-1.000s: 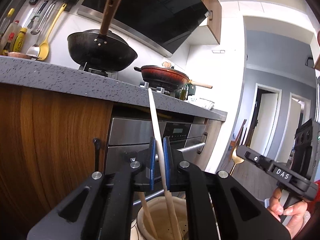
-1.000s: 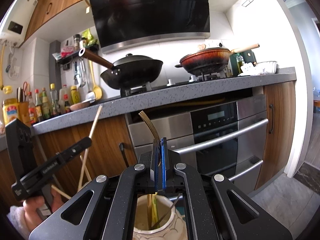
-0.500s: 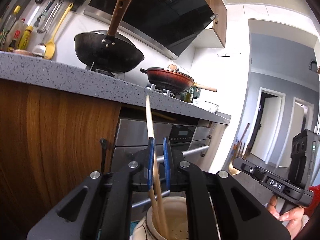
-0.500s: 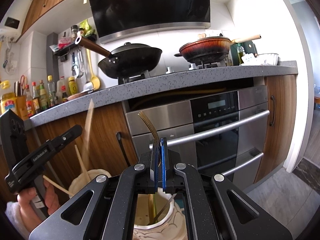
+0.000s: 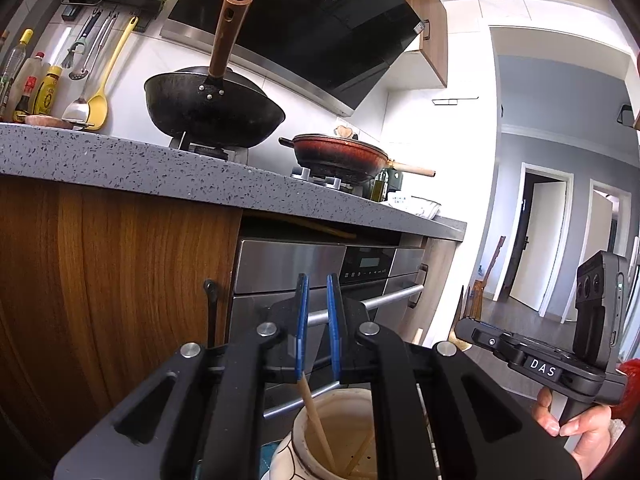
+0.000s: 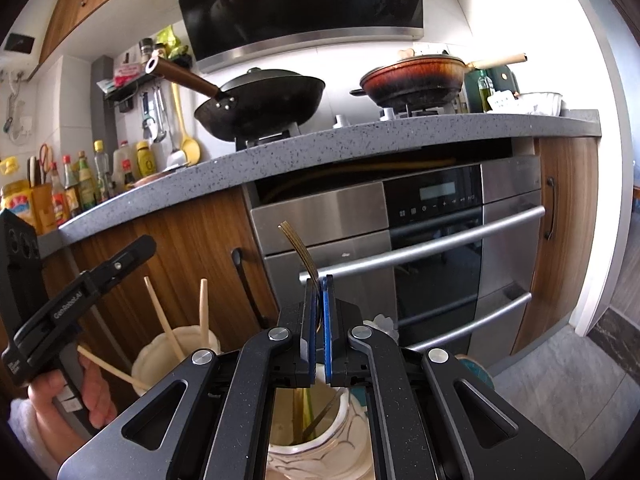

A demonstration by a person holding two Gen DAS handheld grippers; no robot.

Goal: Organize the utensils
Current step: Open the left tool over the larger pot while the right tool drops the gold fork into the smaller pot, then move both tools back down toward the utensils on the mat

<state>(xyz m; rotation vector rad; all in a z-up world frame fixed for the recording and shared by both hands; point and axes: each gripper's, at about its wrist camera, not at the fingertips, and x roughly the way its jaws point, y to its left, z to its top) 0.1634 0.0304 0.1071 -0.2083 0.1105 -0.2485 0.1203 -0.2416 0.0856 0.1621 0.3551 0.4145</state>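
Two hand-held tongs work low in front of a kitchen oven (image 6: 420, 240), each above its own pale ceramic jar.

The right tongs (image 6: 319, 320) are closed on a gold fork (image 6: 304, 256). Its long axis stands nearly upright: the tines curve up above the blue pads, and the handle runs straight down into the jar (image 6: 320, 452) directly below. This hand is the nearer one to that jar, so the fork probably only needs lowering and letting go.

The left tongs (image 5: 318, 332) are slightly open and hold nothing. A wooden chopstick (image 5: 316, 420) leans just beneath the left pad, its lower end inside the other jar (image 5: 332, 432), where chopsticks already stand.
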